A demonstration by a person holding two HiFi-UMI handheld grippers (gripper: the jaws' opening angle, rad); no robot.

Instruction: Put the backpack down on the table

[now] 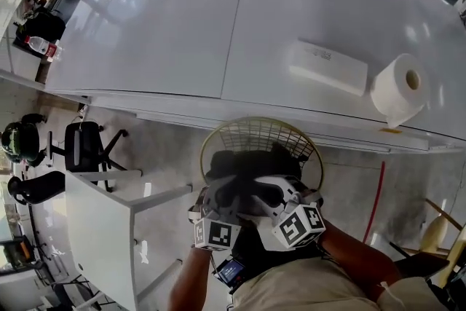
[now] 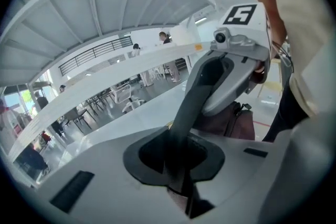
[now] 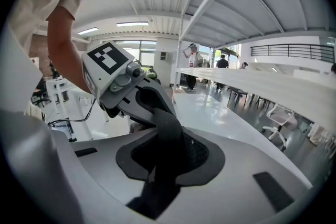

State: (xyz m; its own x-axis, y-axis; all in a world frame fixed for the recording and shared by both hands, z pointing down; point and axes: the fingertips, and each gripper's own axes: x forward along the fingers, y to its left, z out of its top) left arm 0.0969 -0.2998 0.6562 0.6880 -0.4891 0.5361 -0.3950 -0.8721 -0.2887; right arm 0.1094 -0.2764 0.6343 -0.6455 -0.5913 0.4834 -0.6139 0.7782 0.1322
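Observation:
A dark backpack sits in a round wire basket on the floor, just in front of the long white table. Both grippers are low over it, side by side. My left gripper is shut on a black strap of the backpack; the strap runs up from its jaws to the other gripper. My right gripper is shut on the same strap, which crosses its dark pads. In the left gripper view, part of the backpack shows behind the right gripper.
On the table lie a flat white box and a roll of paper near its right front edge. A small white table and black office chairs stand at the left. A red line marks the floor.

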